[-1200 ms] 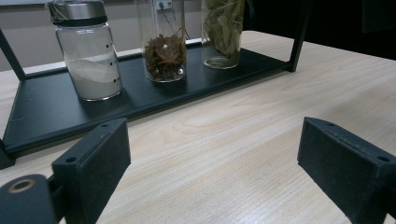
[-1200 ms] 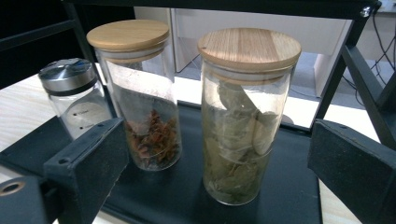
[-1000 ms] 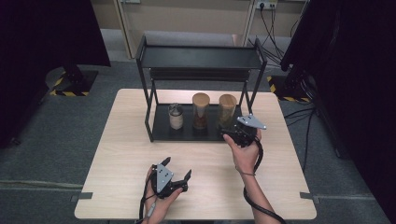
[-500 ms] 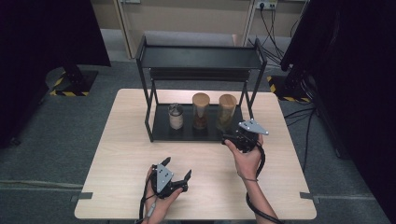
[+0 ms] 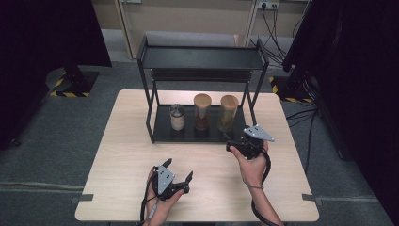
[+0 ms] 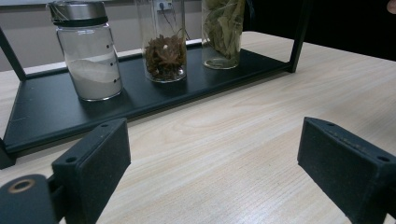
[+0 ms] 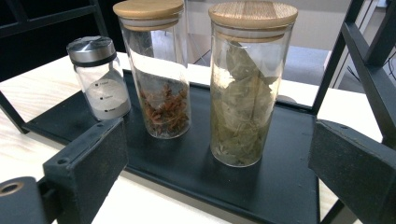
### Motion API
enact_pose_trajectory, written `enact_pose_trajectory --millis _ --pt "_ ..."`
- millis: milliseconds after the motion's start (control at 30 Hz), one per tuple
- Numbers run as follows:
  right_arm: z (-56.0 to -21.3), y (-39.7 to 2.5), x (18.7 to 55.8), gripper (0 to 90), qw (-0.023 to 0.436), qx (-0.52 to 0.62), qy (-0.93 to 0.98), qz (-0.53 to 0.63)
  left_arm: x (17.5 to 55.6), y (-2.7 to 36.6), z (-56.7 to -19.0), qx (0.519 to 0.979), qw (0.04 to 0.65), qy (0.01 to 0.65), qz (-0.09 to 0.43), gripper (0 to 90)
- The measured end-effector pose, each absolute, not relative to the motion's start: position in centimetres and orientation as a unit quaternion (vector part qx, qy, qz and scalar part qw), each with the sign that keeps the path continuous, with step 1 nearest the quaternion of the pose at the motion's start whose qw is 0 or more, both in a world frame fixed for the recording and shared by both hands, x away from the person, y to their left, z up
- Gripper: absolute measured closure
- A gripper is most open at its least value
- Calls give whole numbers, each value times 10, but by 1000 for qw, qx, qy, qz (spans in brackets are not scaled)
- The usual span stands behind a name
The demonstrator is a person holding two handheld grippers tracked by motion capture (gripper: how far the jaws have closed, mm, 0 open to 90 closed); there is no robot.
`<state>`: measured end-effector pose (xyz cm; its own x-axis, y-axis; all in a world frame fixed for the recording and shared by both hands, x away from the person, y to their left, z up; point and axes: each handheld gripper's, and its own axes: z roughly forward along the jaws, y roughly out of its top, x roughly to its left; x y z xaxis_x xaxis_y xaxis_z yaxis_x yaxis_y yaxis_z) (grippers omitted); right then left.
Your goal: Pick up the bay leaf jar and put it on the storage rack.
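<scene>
Three jars stand on the bottom shelf of a black rack (image 5: pixel 162 135): a small shaker with white powder (image 5: pixel 177 117) (image 6: pixel 92 56) (image 7: pixel 100 77), a wood-lidded jar of brown spice (image 5: pixel 202 112) (image 6: pixel 163 44) (image 7: pixel 159 74), and a wood-lidded jar of dried leaves (image 5: pixel 228 113) (image 6: pixel 223 30) (image 7: pixel 245 88). My right gripper (image 5: pixel 234 144) (image 7: pixel 219 147) is open just in front of the shelf's right end, facing the leaf jar, with nothing between its jaws. My left gripper (image 5: pixel 179 168) (image 6: pixel 215 144) rests open near the table's front edge, pointing at the rack.
The rack's top shelf (image 5: pixel 202 57) is bare and overhangs the jars; its black right posts (image 7: pixel 369 51) stand close beside my right gripper. Light wooden tabletop (image 5: pixel 122 155) spreads between the rack and the front edge. Cables trail from both grippers.
My right gripper has drawn back a little from the rack toward the near edge of the table. The left gripper and the jars have stayed put.
</scene>
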<state>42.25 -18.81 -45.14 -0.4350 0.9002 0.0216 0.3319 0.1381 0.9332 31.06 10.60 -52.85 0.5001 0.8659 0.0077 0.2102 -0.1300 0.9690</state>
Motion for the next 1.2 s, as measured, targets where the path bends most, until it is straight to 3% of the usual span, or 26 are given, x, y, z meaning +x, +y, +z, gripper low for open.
enact_pose_trajectory --millis 1200 --pt "-467 -207 391 50 289 443 696 486 310 106 -529 685 529 392 311 88"
